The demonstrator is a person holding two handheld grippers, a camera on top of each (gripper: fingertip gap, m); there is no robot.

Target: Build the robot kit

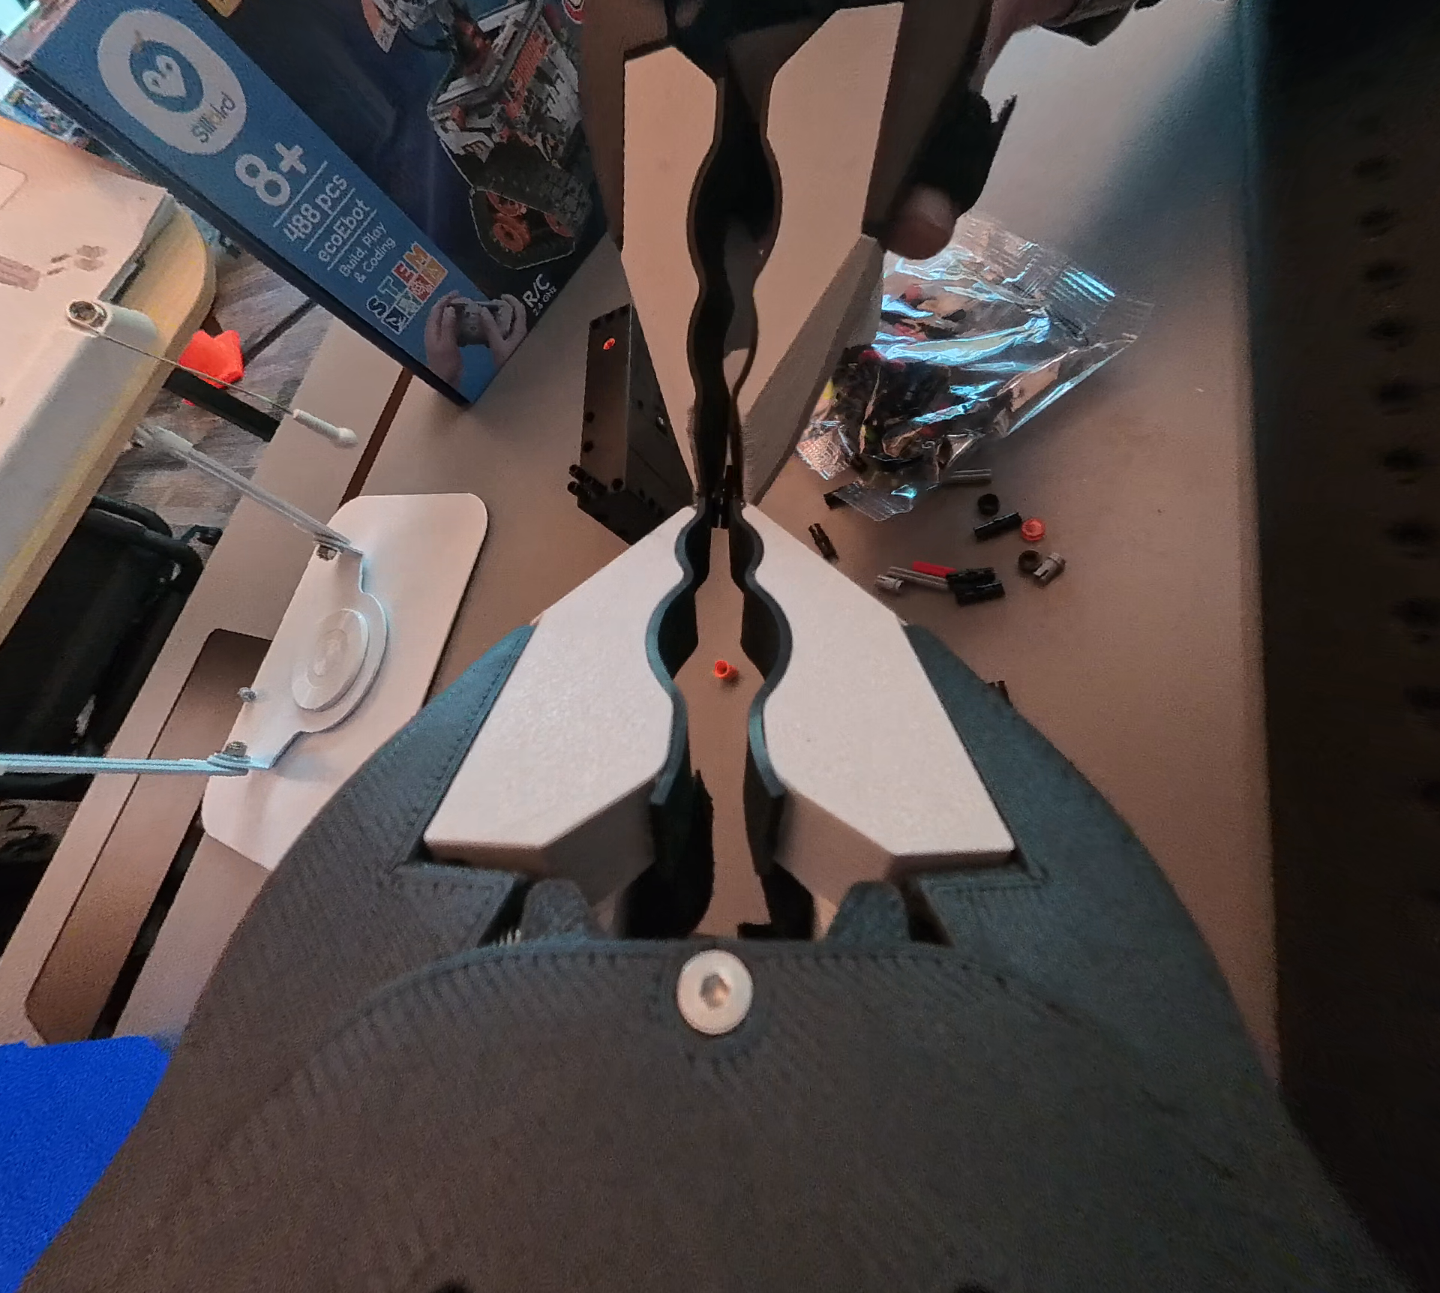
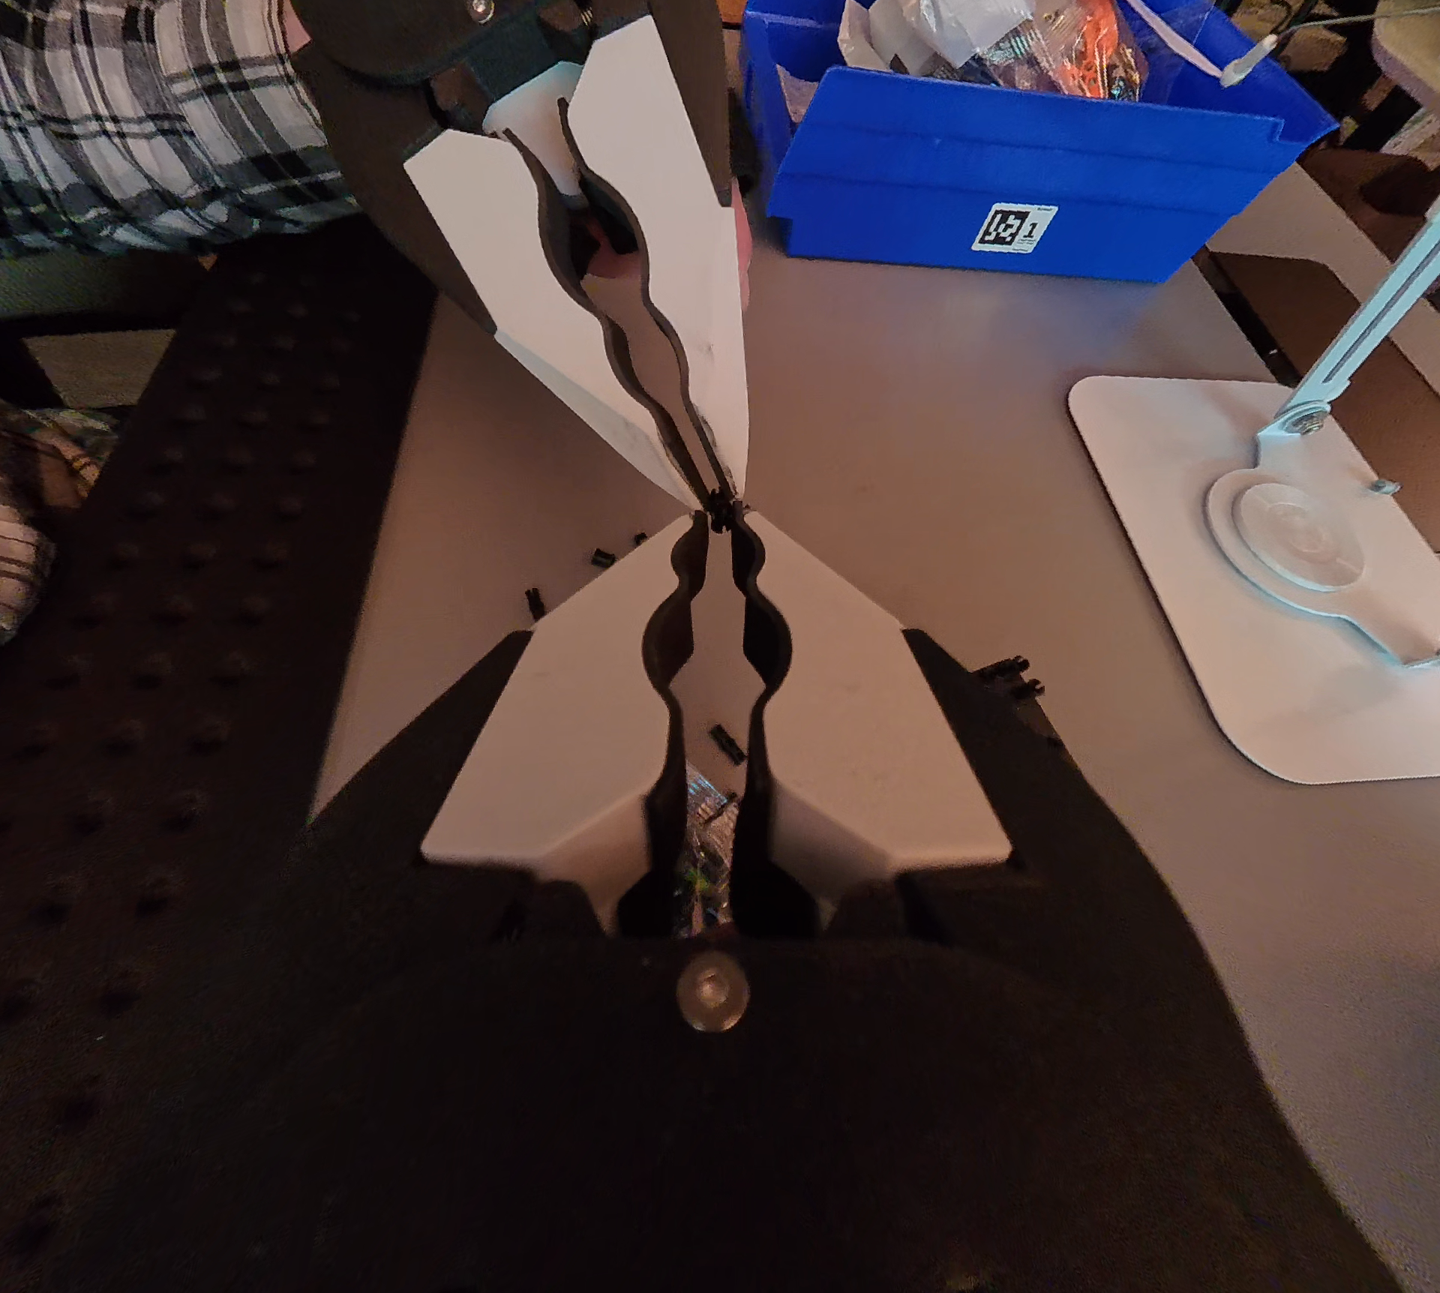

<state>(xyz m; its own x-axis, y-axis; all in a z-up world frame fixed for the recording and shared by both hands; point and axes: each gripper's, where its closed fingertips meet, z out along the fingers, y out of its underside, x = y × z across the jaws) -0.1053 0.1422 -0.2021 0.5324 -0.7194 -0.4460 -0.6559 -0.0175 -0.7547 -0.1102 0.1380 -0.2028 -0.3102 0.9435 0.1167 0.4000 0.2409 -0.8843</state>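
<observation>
A grey worktop (image 1: 1091, 749) fills the middle of both views, with a dark pegged mat (image 2: 179, 554) along its left edge in the right wrist view. At the upper left of the left wrist view a large toy box (image 1: 327, 110) stands tilted; at the upper right of the right wrist view sits a blue bin (image 2: 1013, 165) stuffed with plastic bags (image 2: 974, 1). A white stand base (image 2: 1215, 554) lies at the right of that view. A clear bag of small parts (image 1: 974, 359) rests right of centre in the left wrist view, with a black block (image 1: 623, 430) standing behind the claw tips. The left claw (image 1: 714, 515) and the right claw (image 2: 721, 525) meet tip to tip at frame centre — each pressed nearly together, pinching a tiny black peg (image 1: 721, 493) between them, held above the worktop. Whether each grips its own piece or both share one cannot be told. Loose black, grey and red pegs (image 1: 974, 574) lie scattered lower right of the bag, and one small red stud (image 1: 725, 669) shows between the left claw's fingers.
</observation>
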